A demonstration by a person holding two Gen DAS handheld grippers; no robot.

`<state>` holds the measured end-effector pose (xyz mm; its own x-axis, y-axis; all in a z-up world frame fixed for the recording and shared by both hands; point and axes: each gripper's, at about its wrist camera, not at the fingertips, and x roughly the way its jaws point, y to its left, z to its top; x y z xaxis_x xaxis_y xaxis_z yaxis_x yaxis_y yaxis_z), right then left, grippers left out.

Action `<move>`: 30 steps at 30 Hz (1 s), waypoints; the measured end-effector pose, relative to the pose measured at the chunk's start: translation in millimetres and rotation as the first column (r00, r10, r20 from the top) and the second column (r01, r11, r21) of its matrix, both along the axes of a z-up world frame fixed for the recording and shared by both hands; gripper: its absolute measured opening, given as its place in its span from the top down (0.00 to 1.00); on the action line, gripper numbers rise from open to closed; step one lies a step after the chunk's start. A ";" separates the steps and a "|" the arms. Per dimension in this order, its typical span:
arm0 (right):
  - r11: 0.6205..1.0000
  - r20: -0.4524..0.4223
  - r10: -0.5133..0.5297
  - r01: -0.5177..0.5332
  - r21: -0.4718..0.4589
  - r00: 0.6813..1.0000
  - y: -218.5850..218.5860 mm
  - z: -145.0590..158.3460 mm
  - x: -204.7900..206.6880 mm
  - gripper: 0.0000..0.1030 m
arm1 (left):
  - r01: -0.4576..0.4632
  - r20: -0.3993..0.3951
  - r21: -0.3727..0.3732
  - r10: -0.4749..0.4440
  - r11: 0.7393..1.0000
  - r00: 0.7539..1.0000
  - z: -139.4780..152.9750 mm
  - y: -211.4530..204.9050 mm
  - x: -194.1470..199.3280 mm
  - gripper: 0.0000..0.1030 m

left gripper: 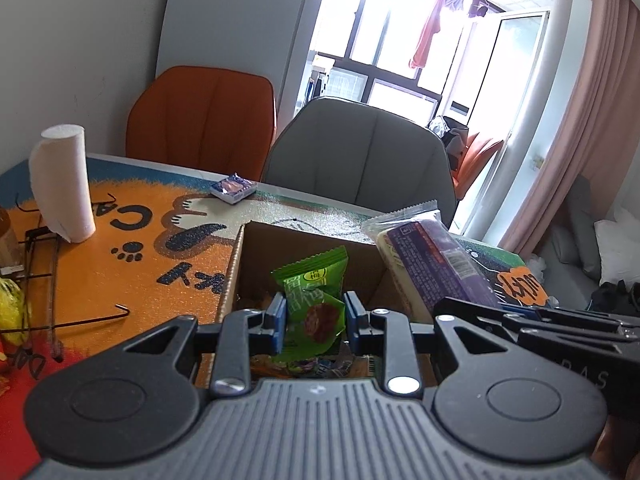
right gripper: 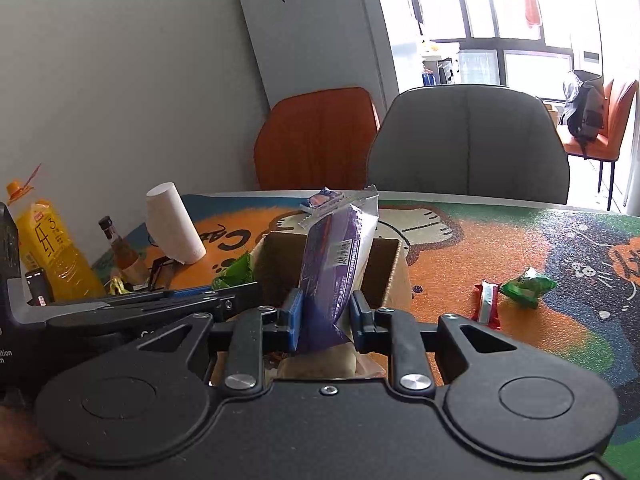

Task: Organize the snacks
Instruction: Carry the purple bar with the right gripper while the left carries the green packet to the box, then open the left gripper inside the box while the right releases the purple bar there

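your left gripper (left gripper: 314, 320) clamps the green snack packet (left gripper: 314, 300) over the cardboard box (left gripper: 240, 256); your right gripper (right gripper: 326, 318) pinches the purple wrapper (right gripper: 336, 264) above it, box contents mostly hidden.

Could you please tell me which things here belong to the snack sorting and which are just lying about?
Part of the job:
- green snack, in the left gripper
- purple pack, in the right gripper
- box
- red snack, green packet and blue packet on the mat

Just lying about:
- paper roll
- yellow bottle
- small bottle
- chairs
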<state>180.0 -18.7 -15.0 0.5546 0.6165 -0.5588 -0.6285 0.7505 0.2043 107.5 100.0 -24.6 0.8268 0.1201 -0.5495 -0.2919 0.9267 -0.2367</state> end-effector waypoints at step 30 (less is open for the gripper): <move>0.997 -0.041 -0.074 0.075 0.019 0.996 -18.8 -1.6 20.5 0.64 | -0.003 0.046 -0.017 0.004 1.000 0.999 3.1 3.9 4.8 0.22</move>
<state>200.5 -37.6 -16.6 0.5764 0.5861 -0.5694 -0.5619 0.7902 0.2445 112.3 103.9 -21.5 0.8507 0.1143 -0.5130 -0.2838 0.9214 -0.2653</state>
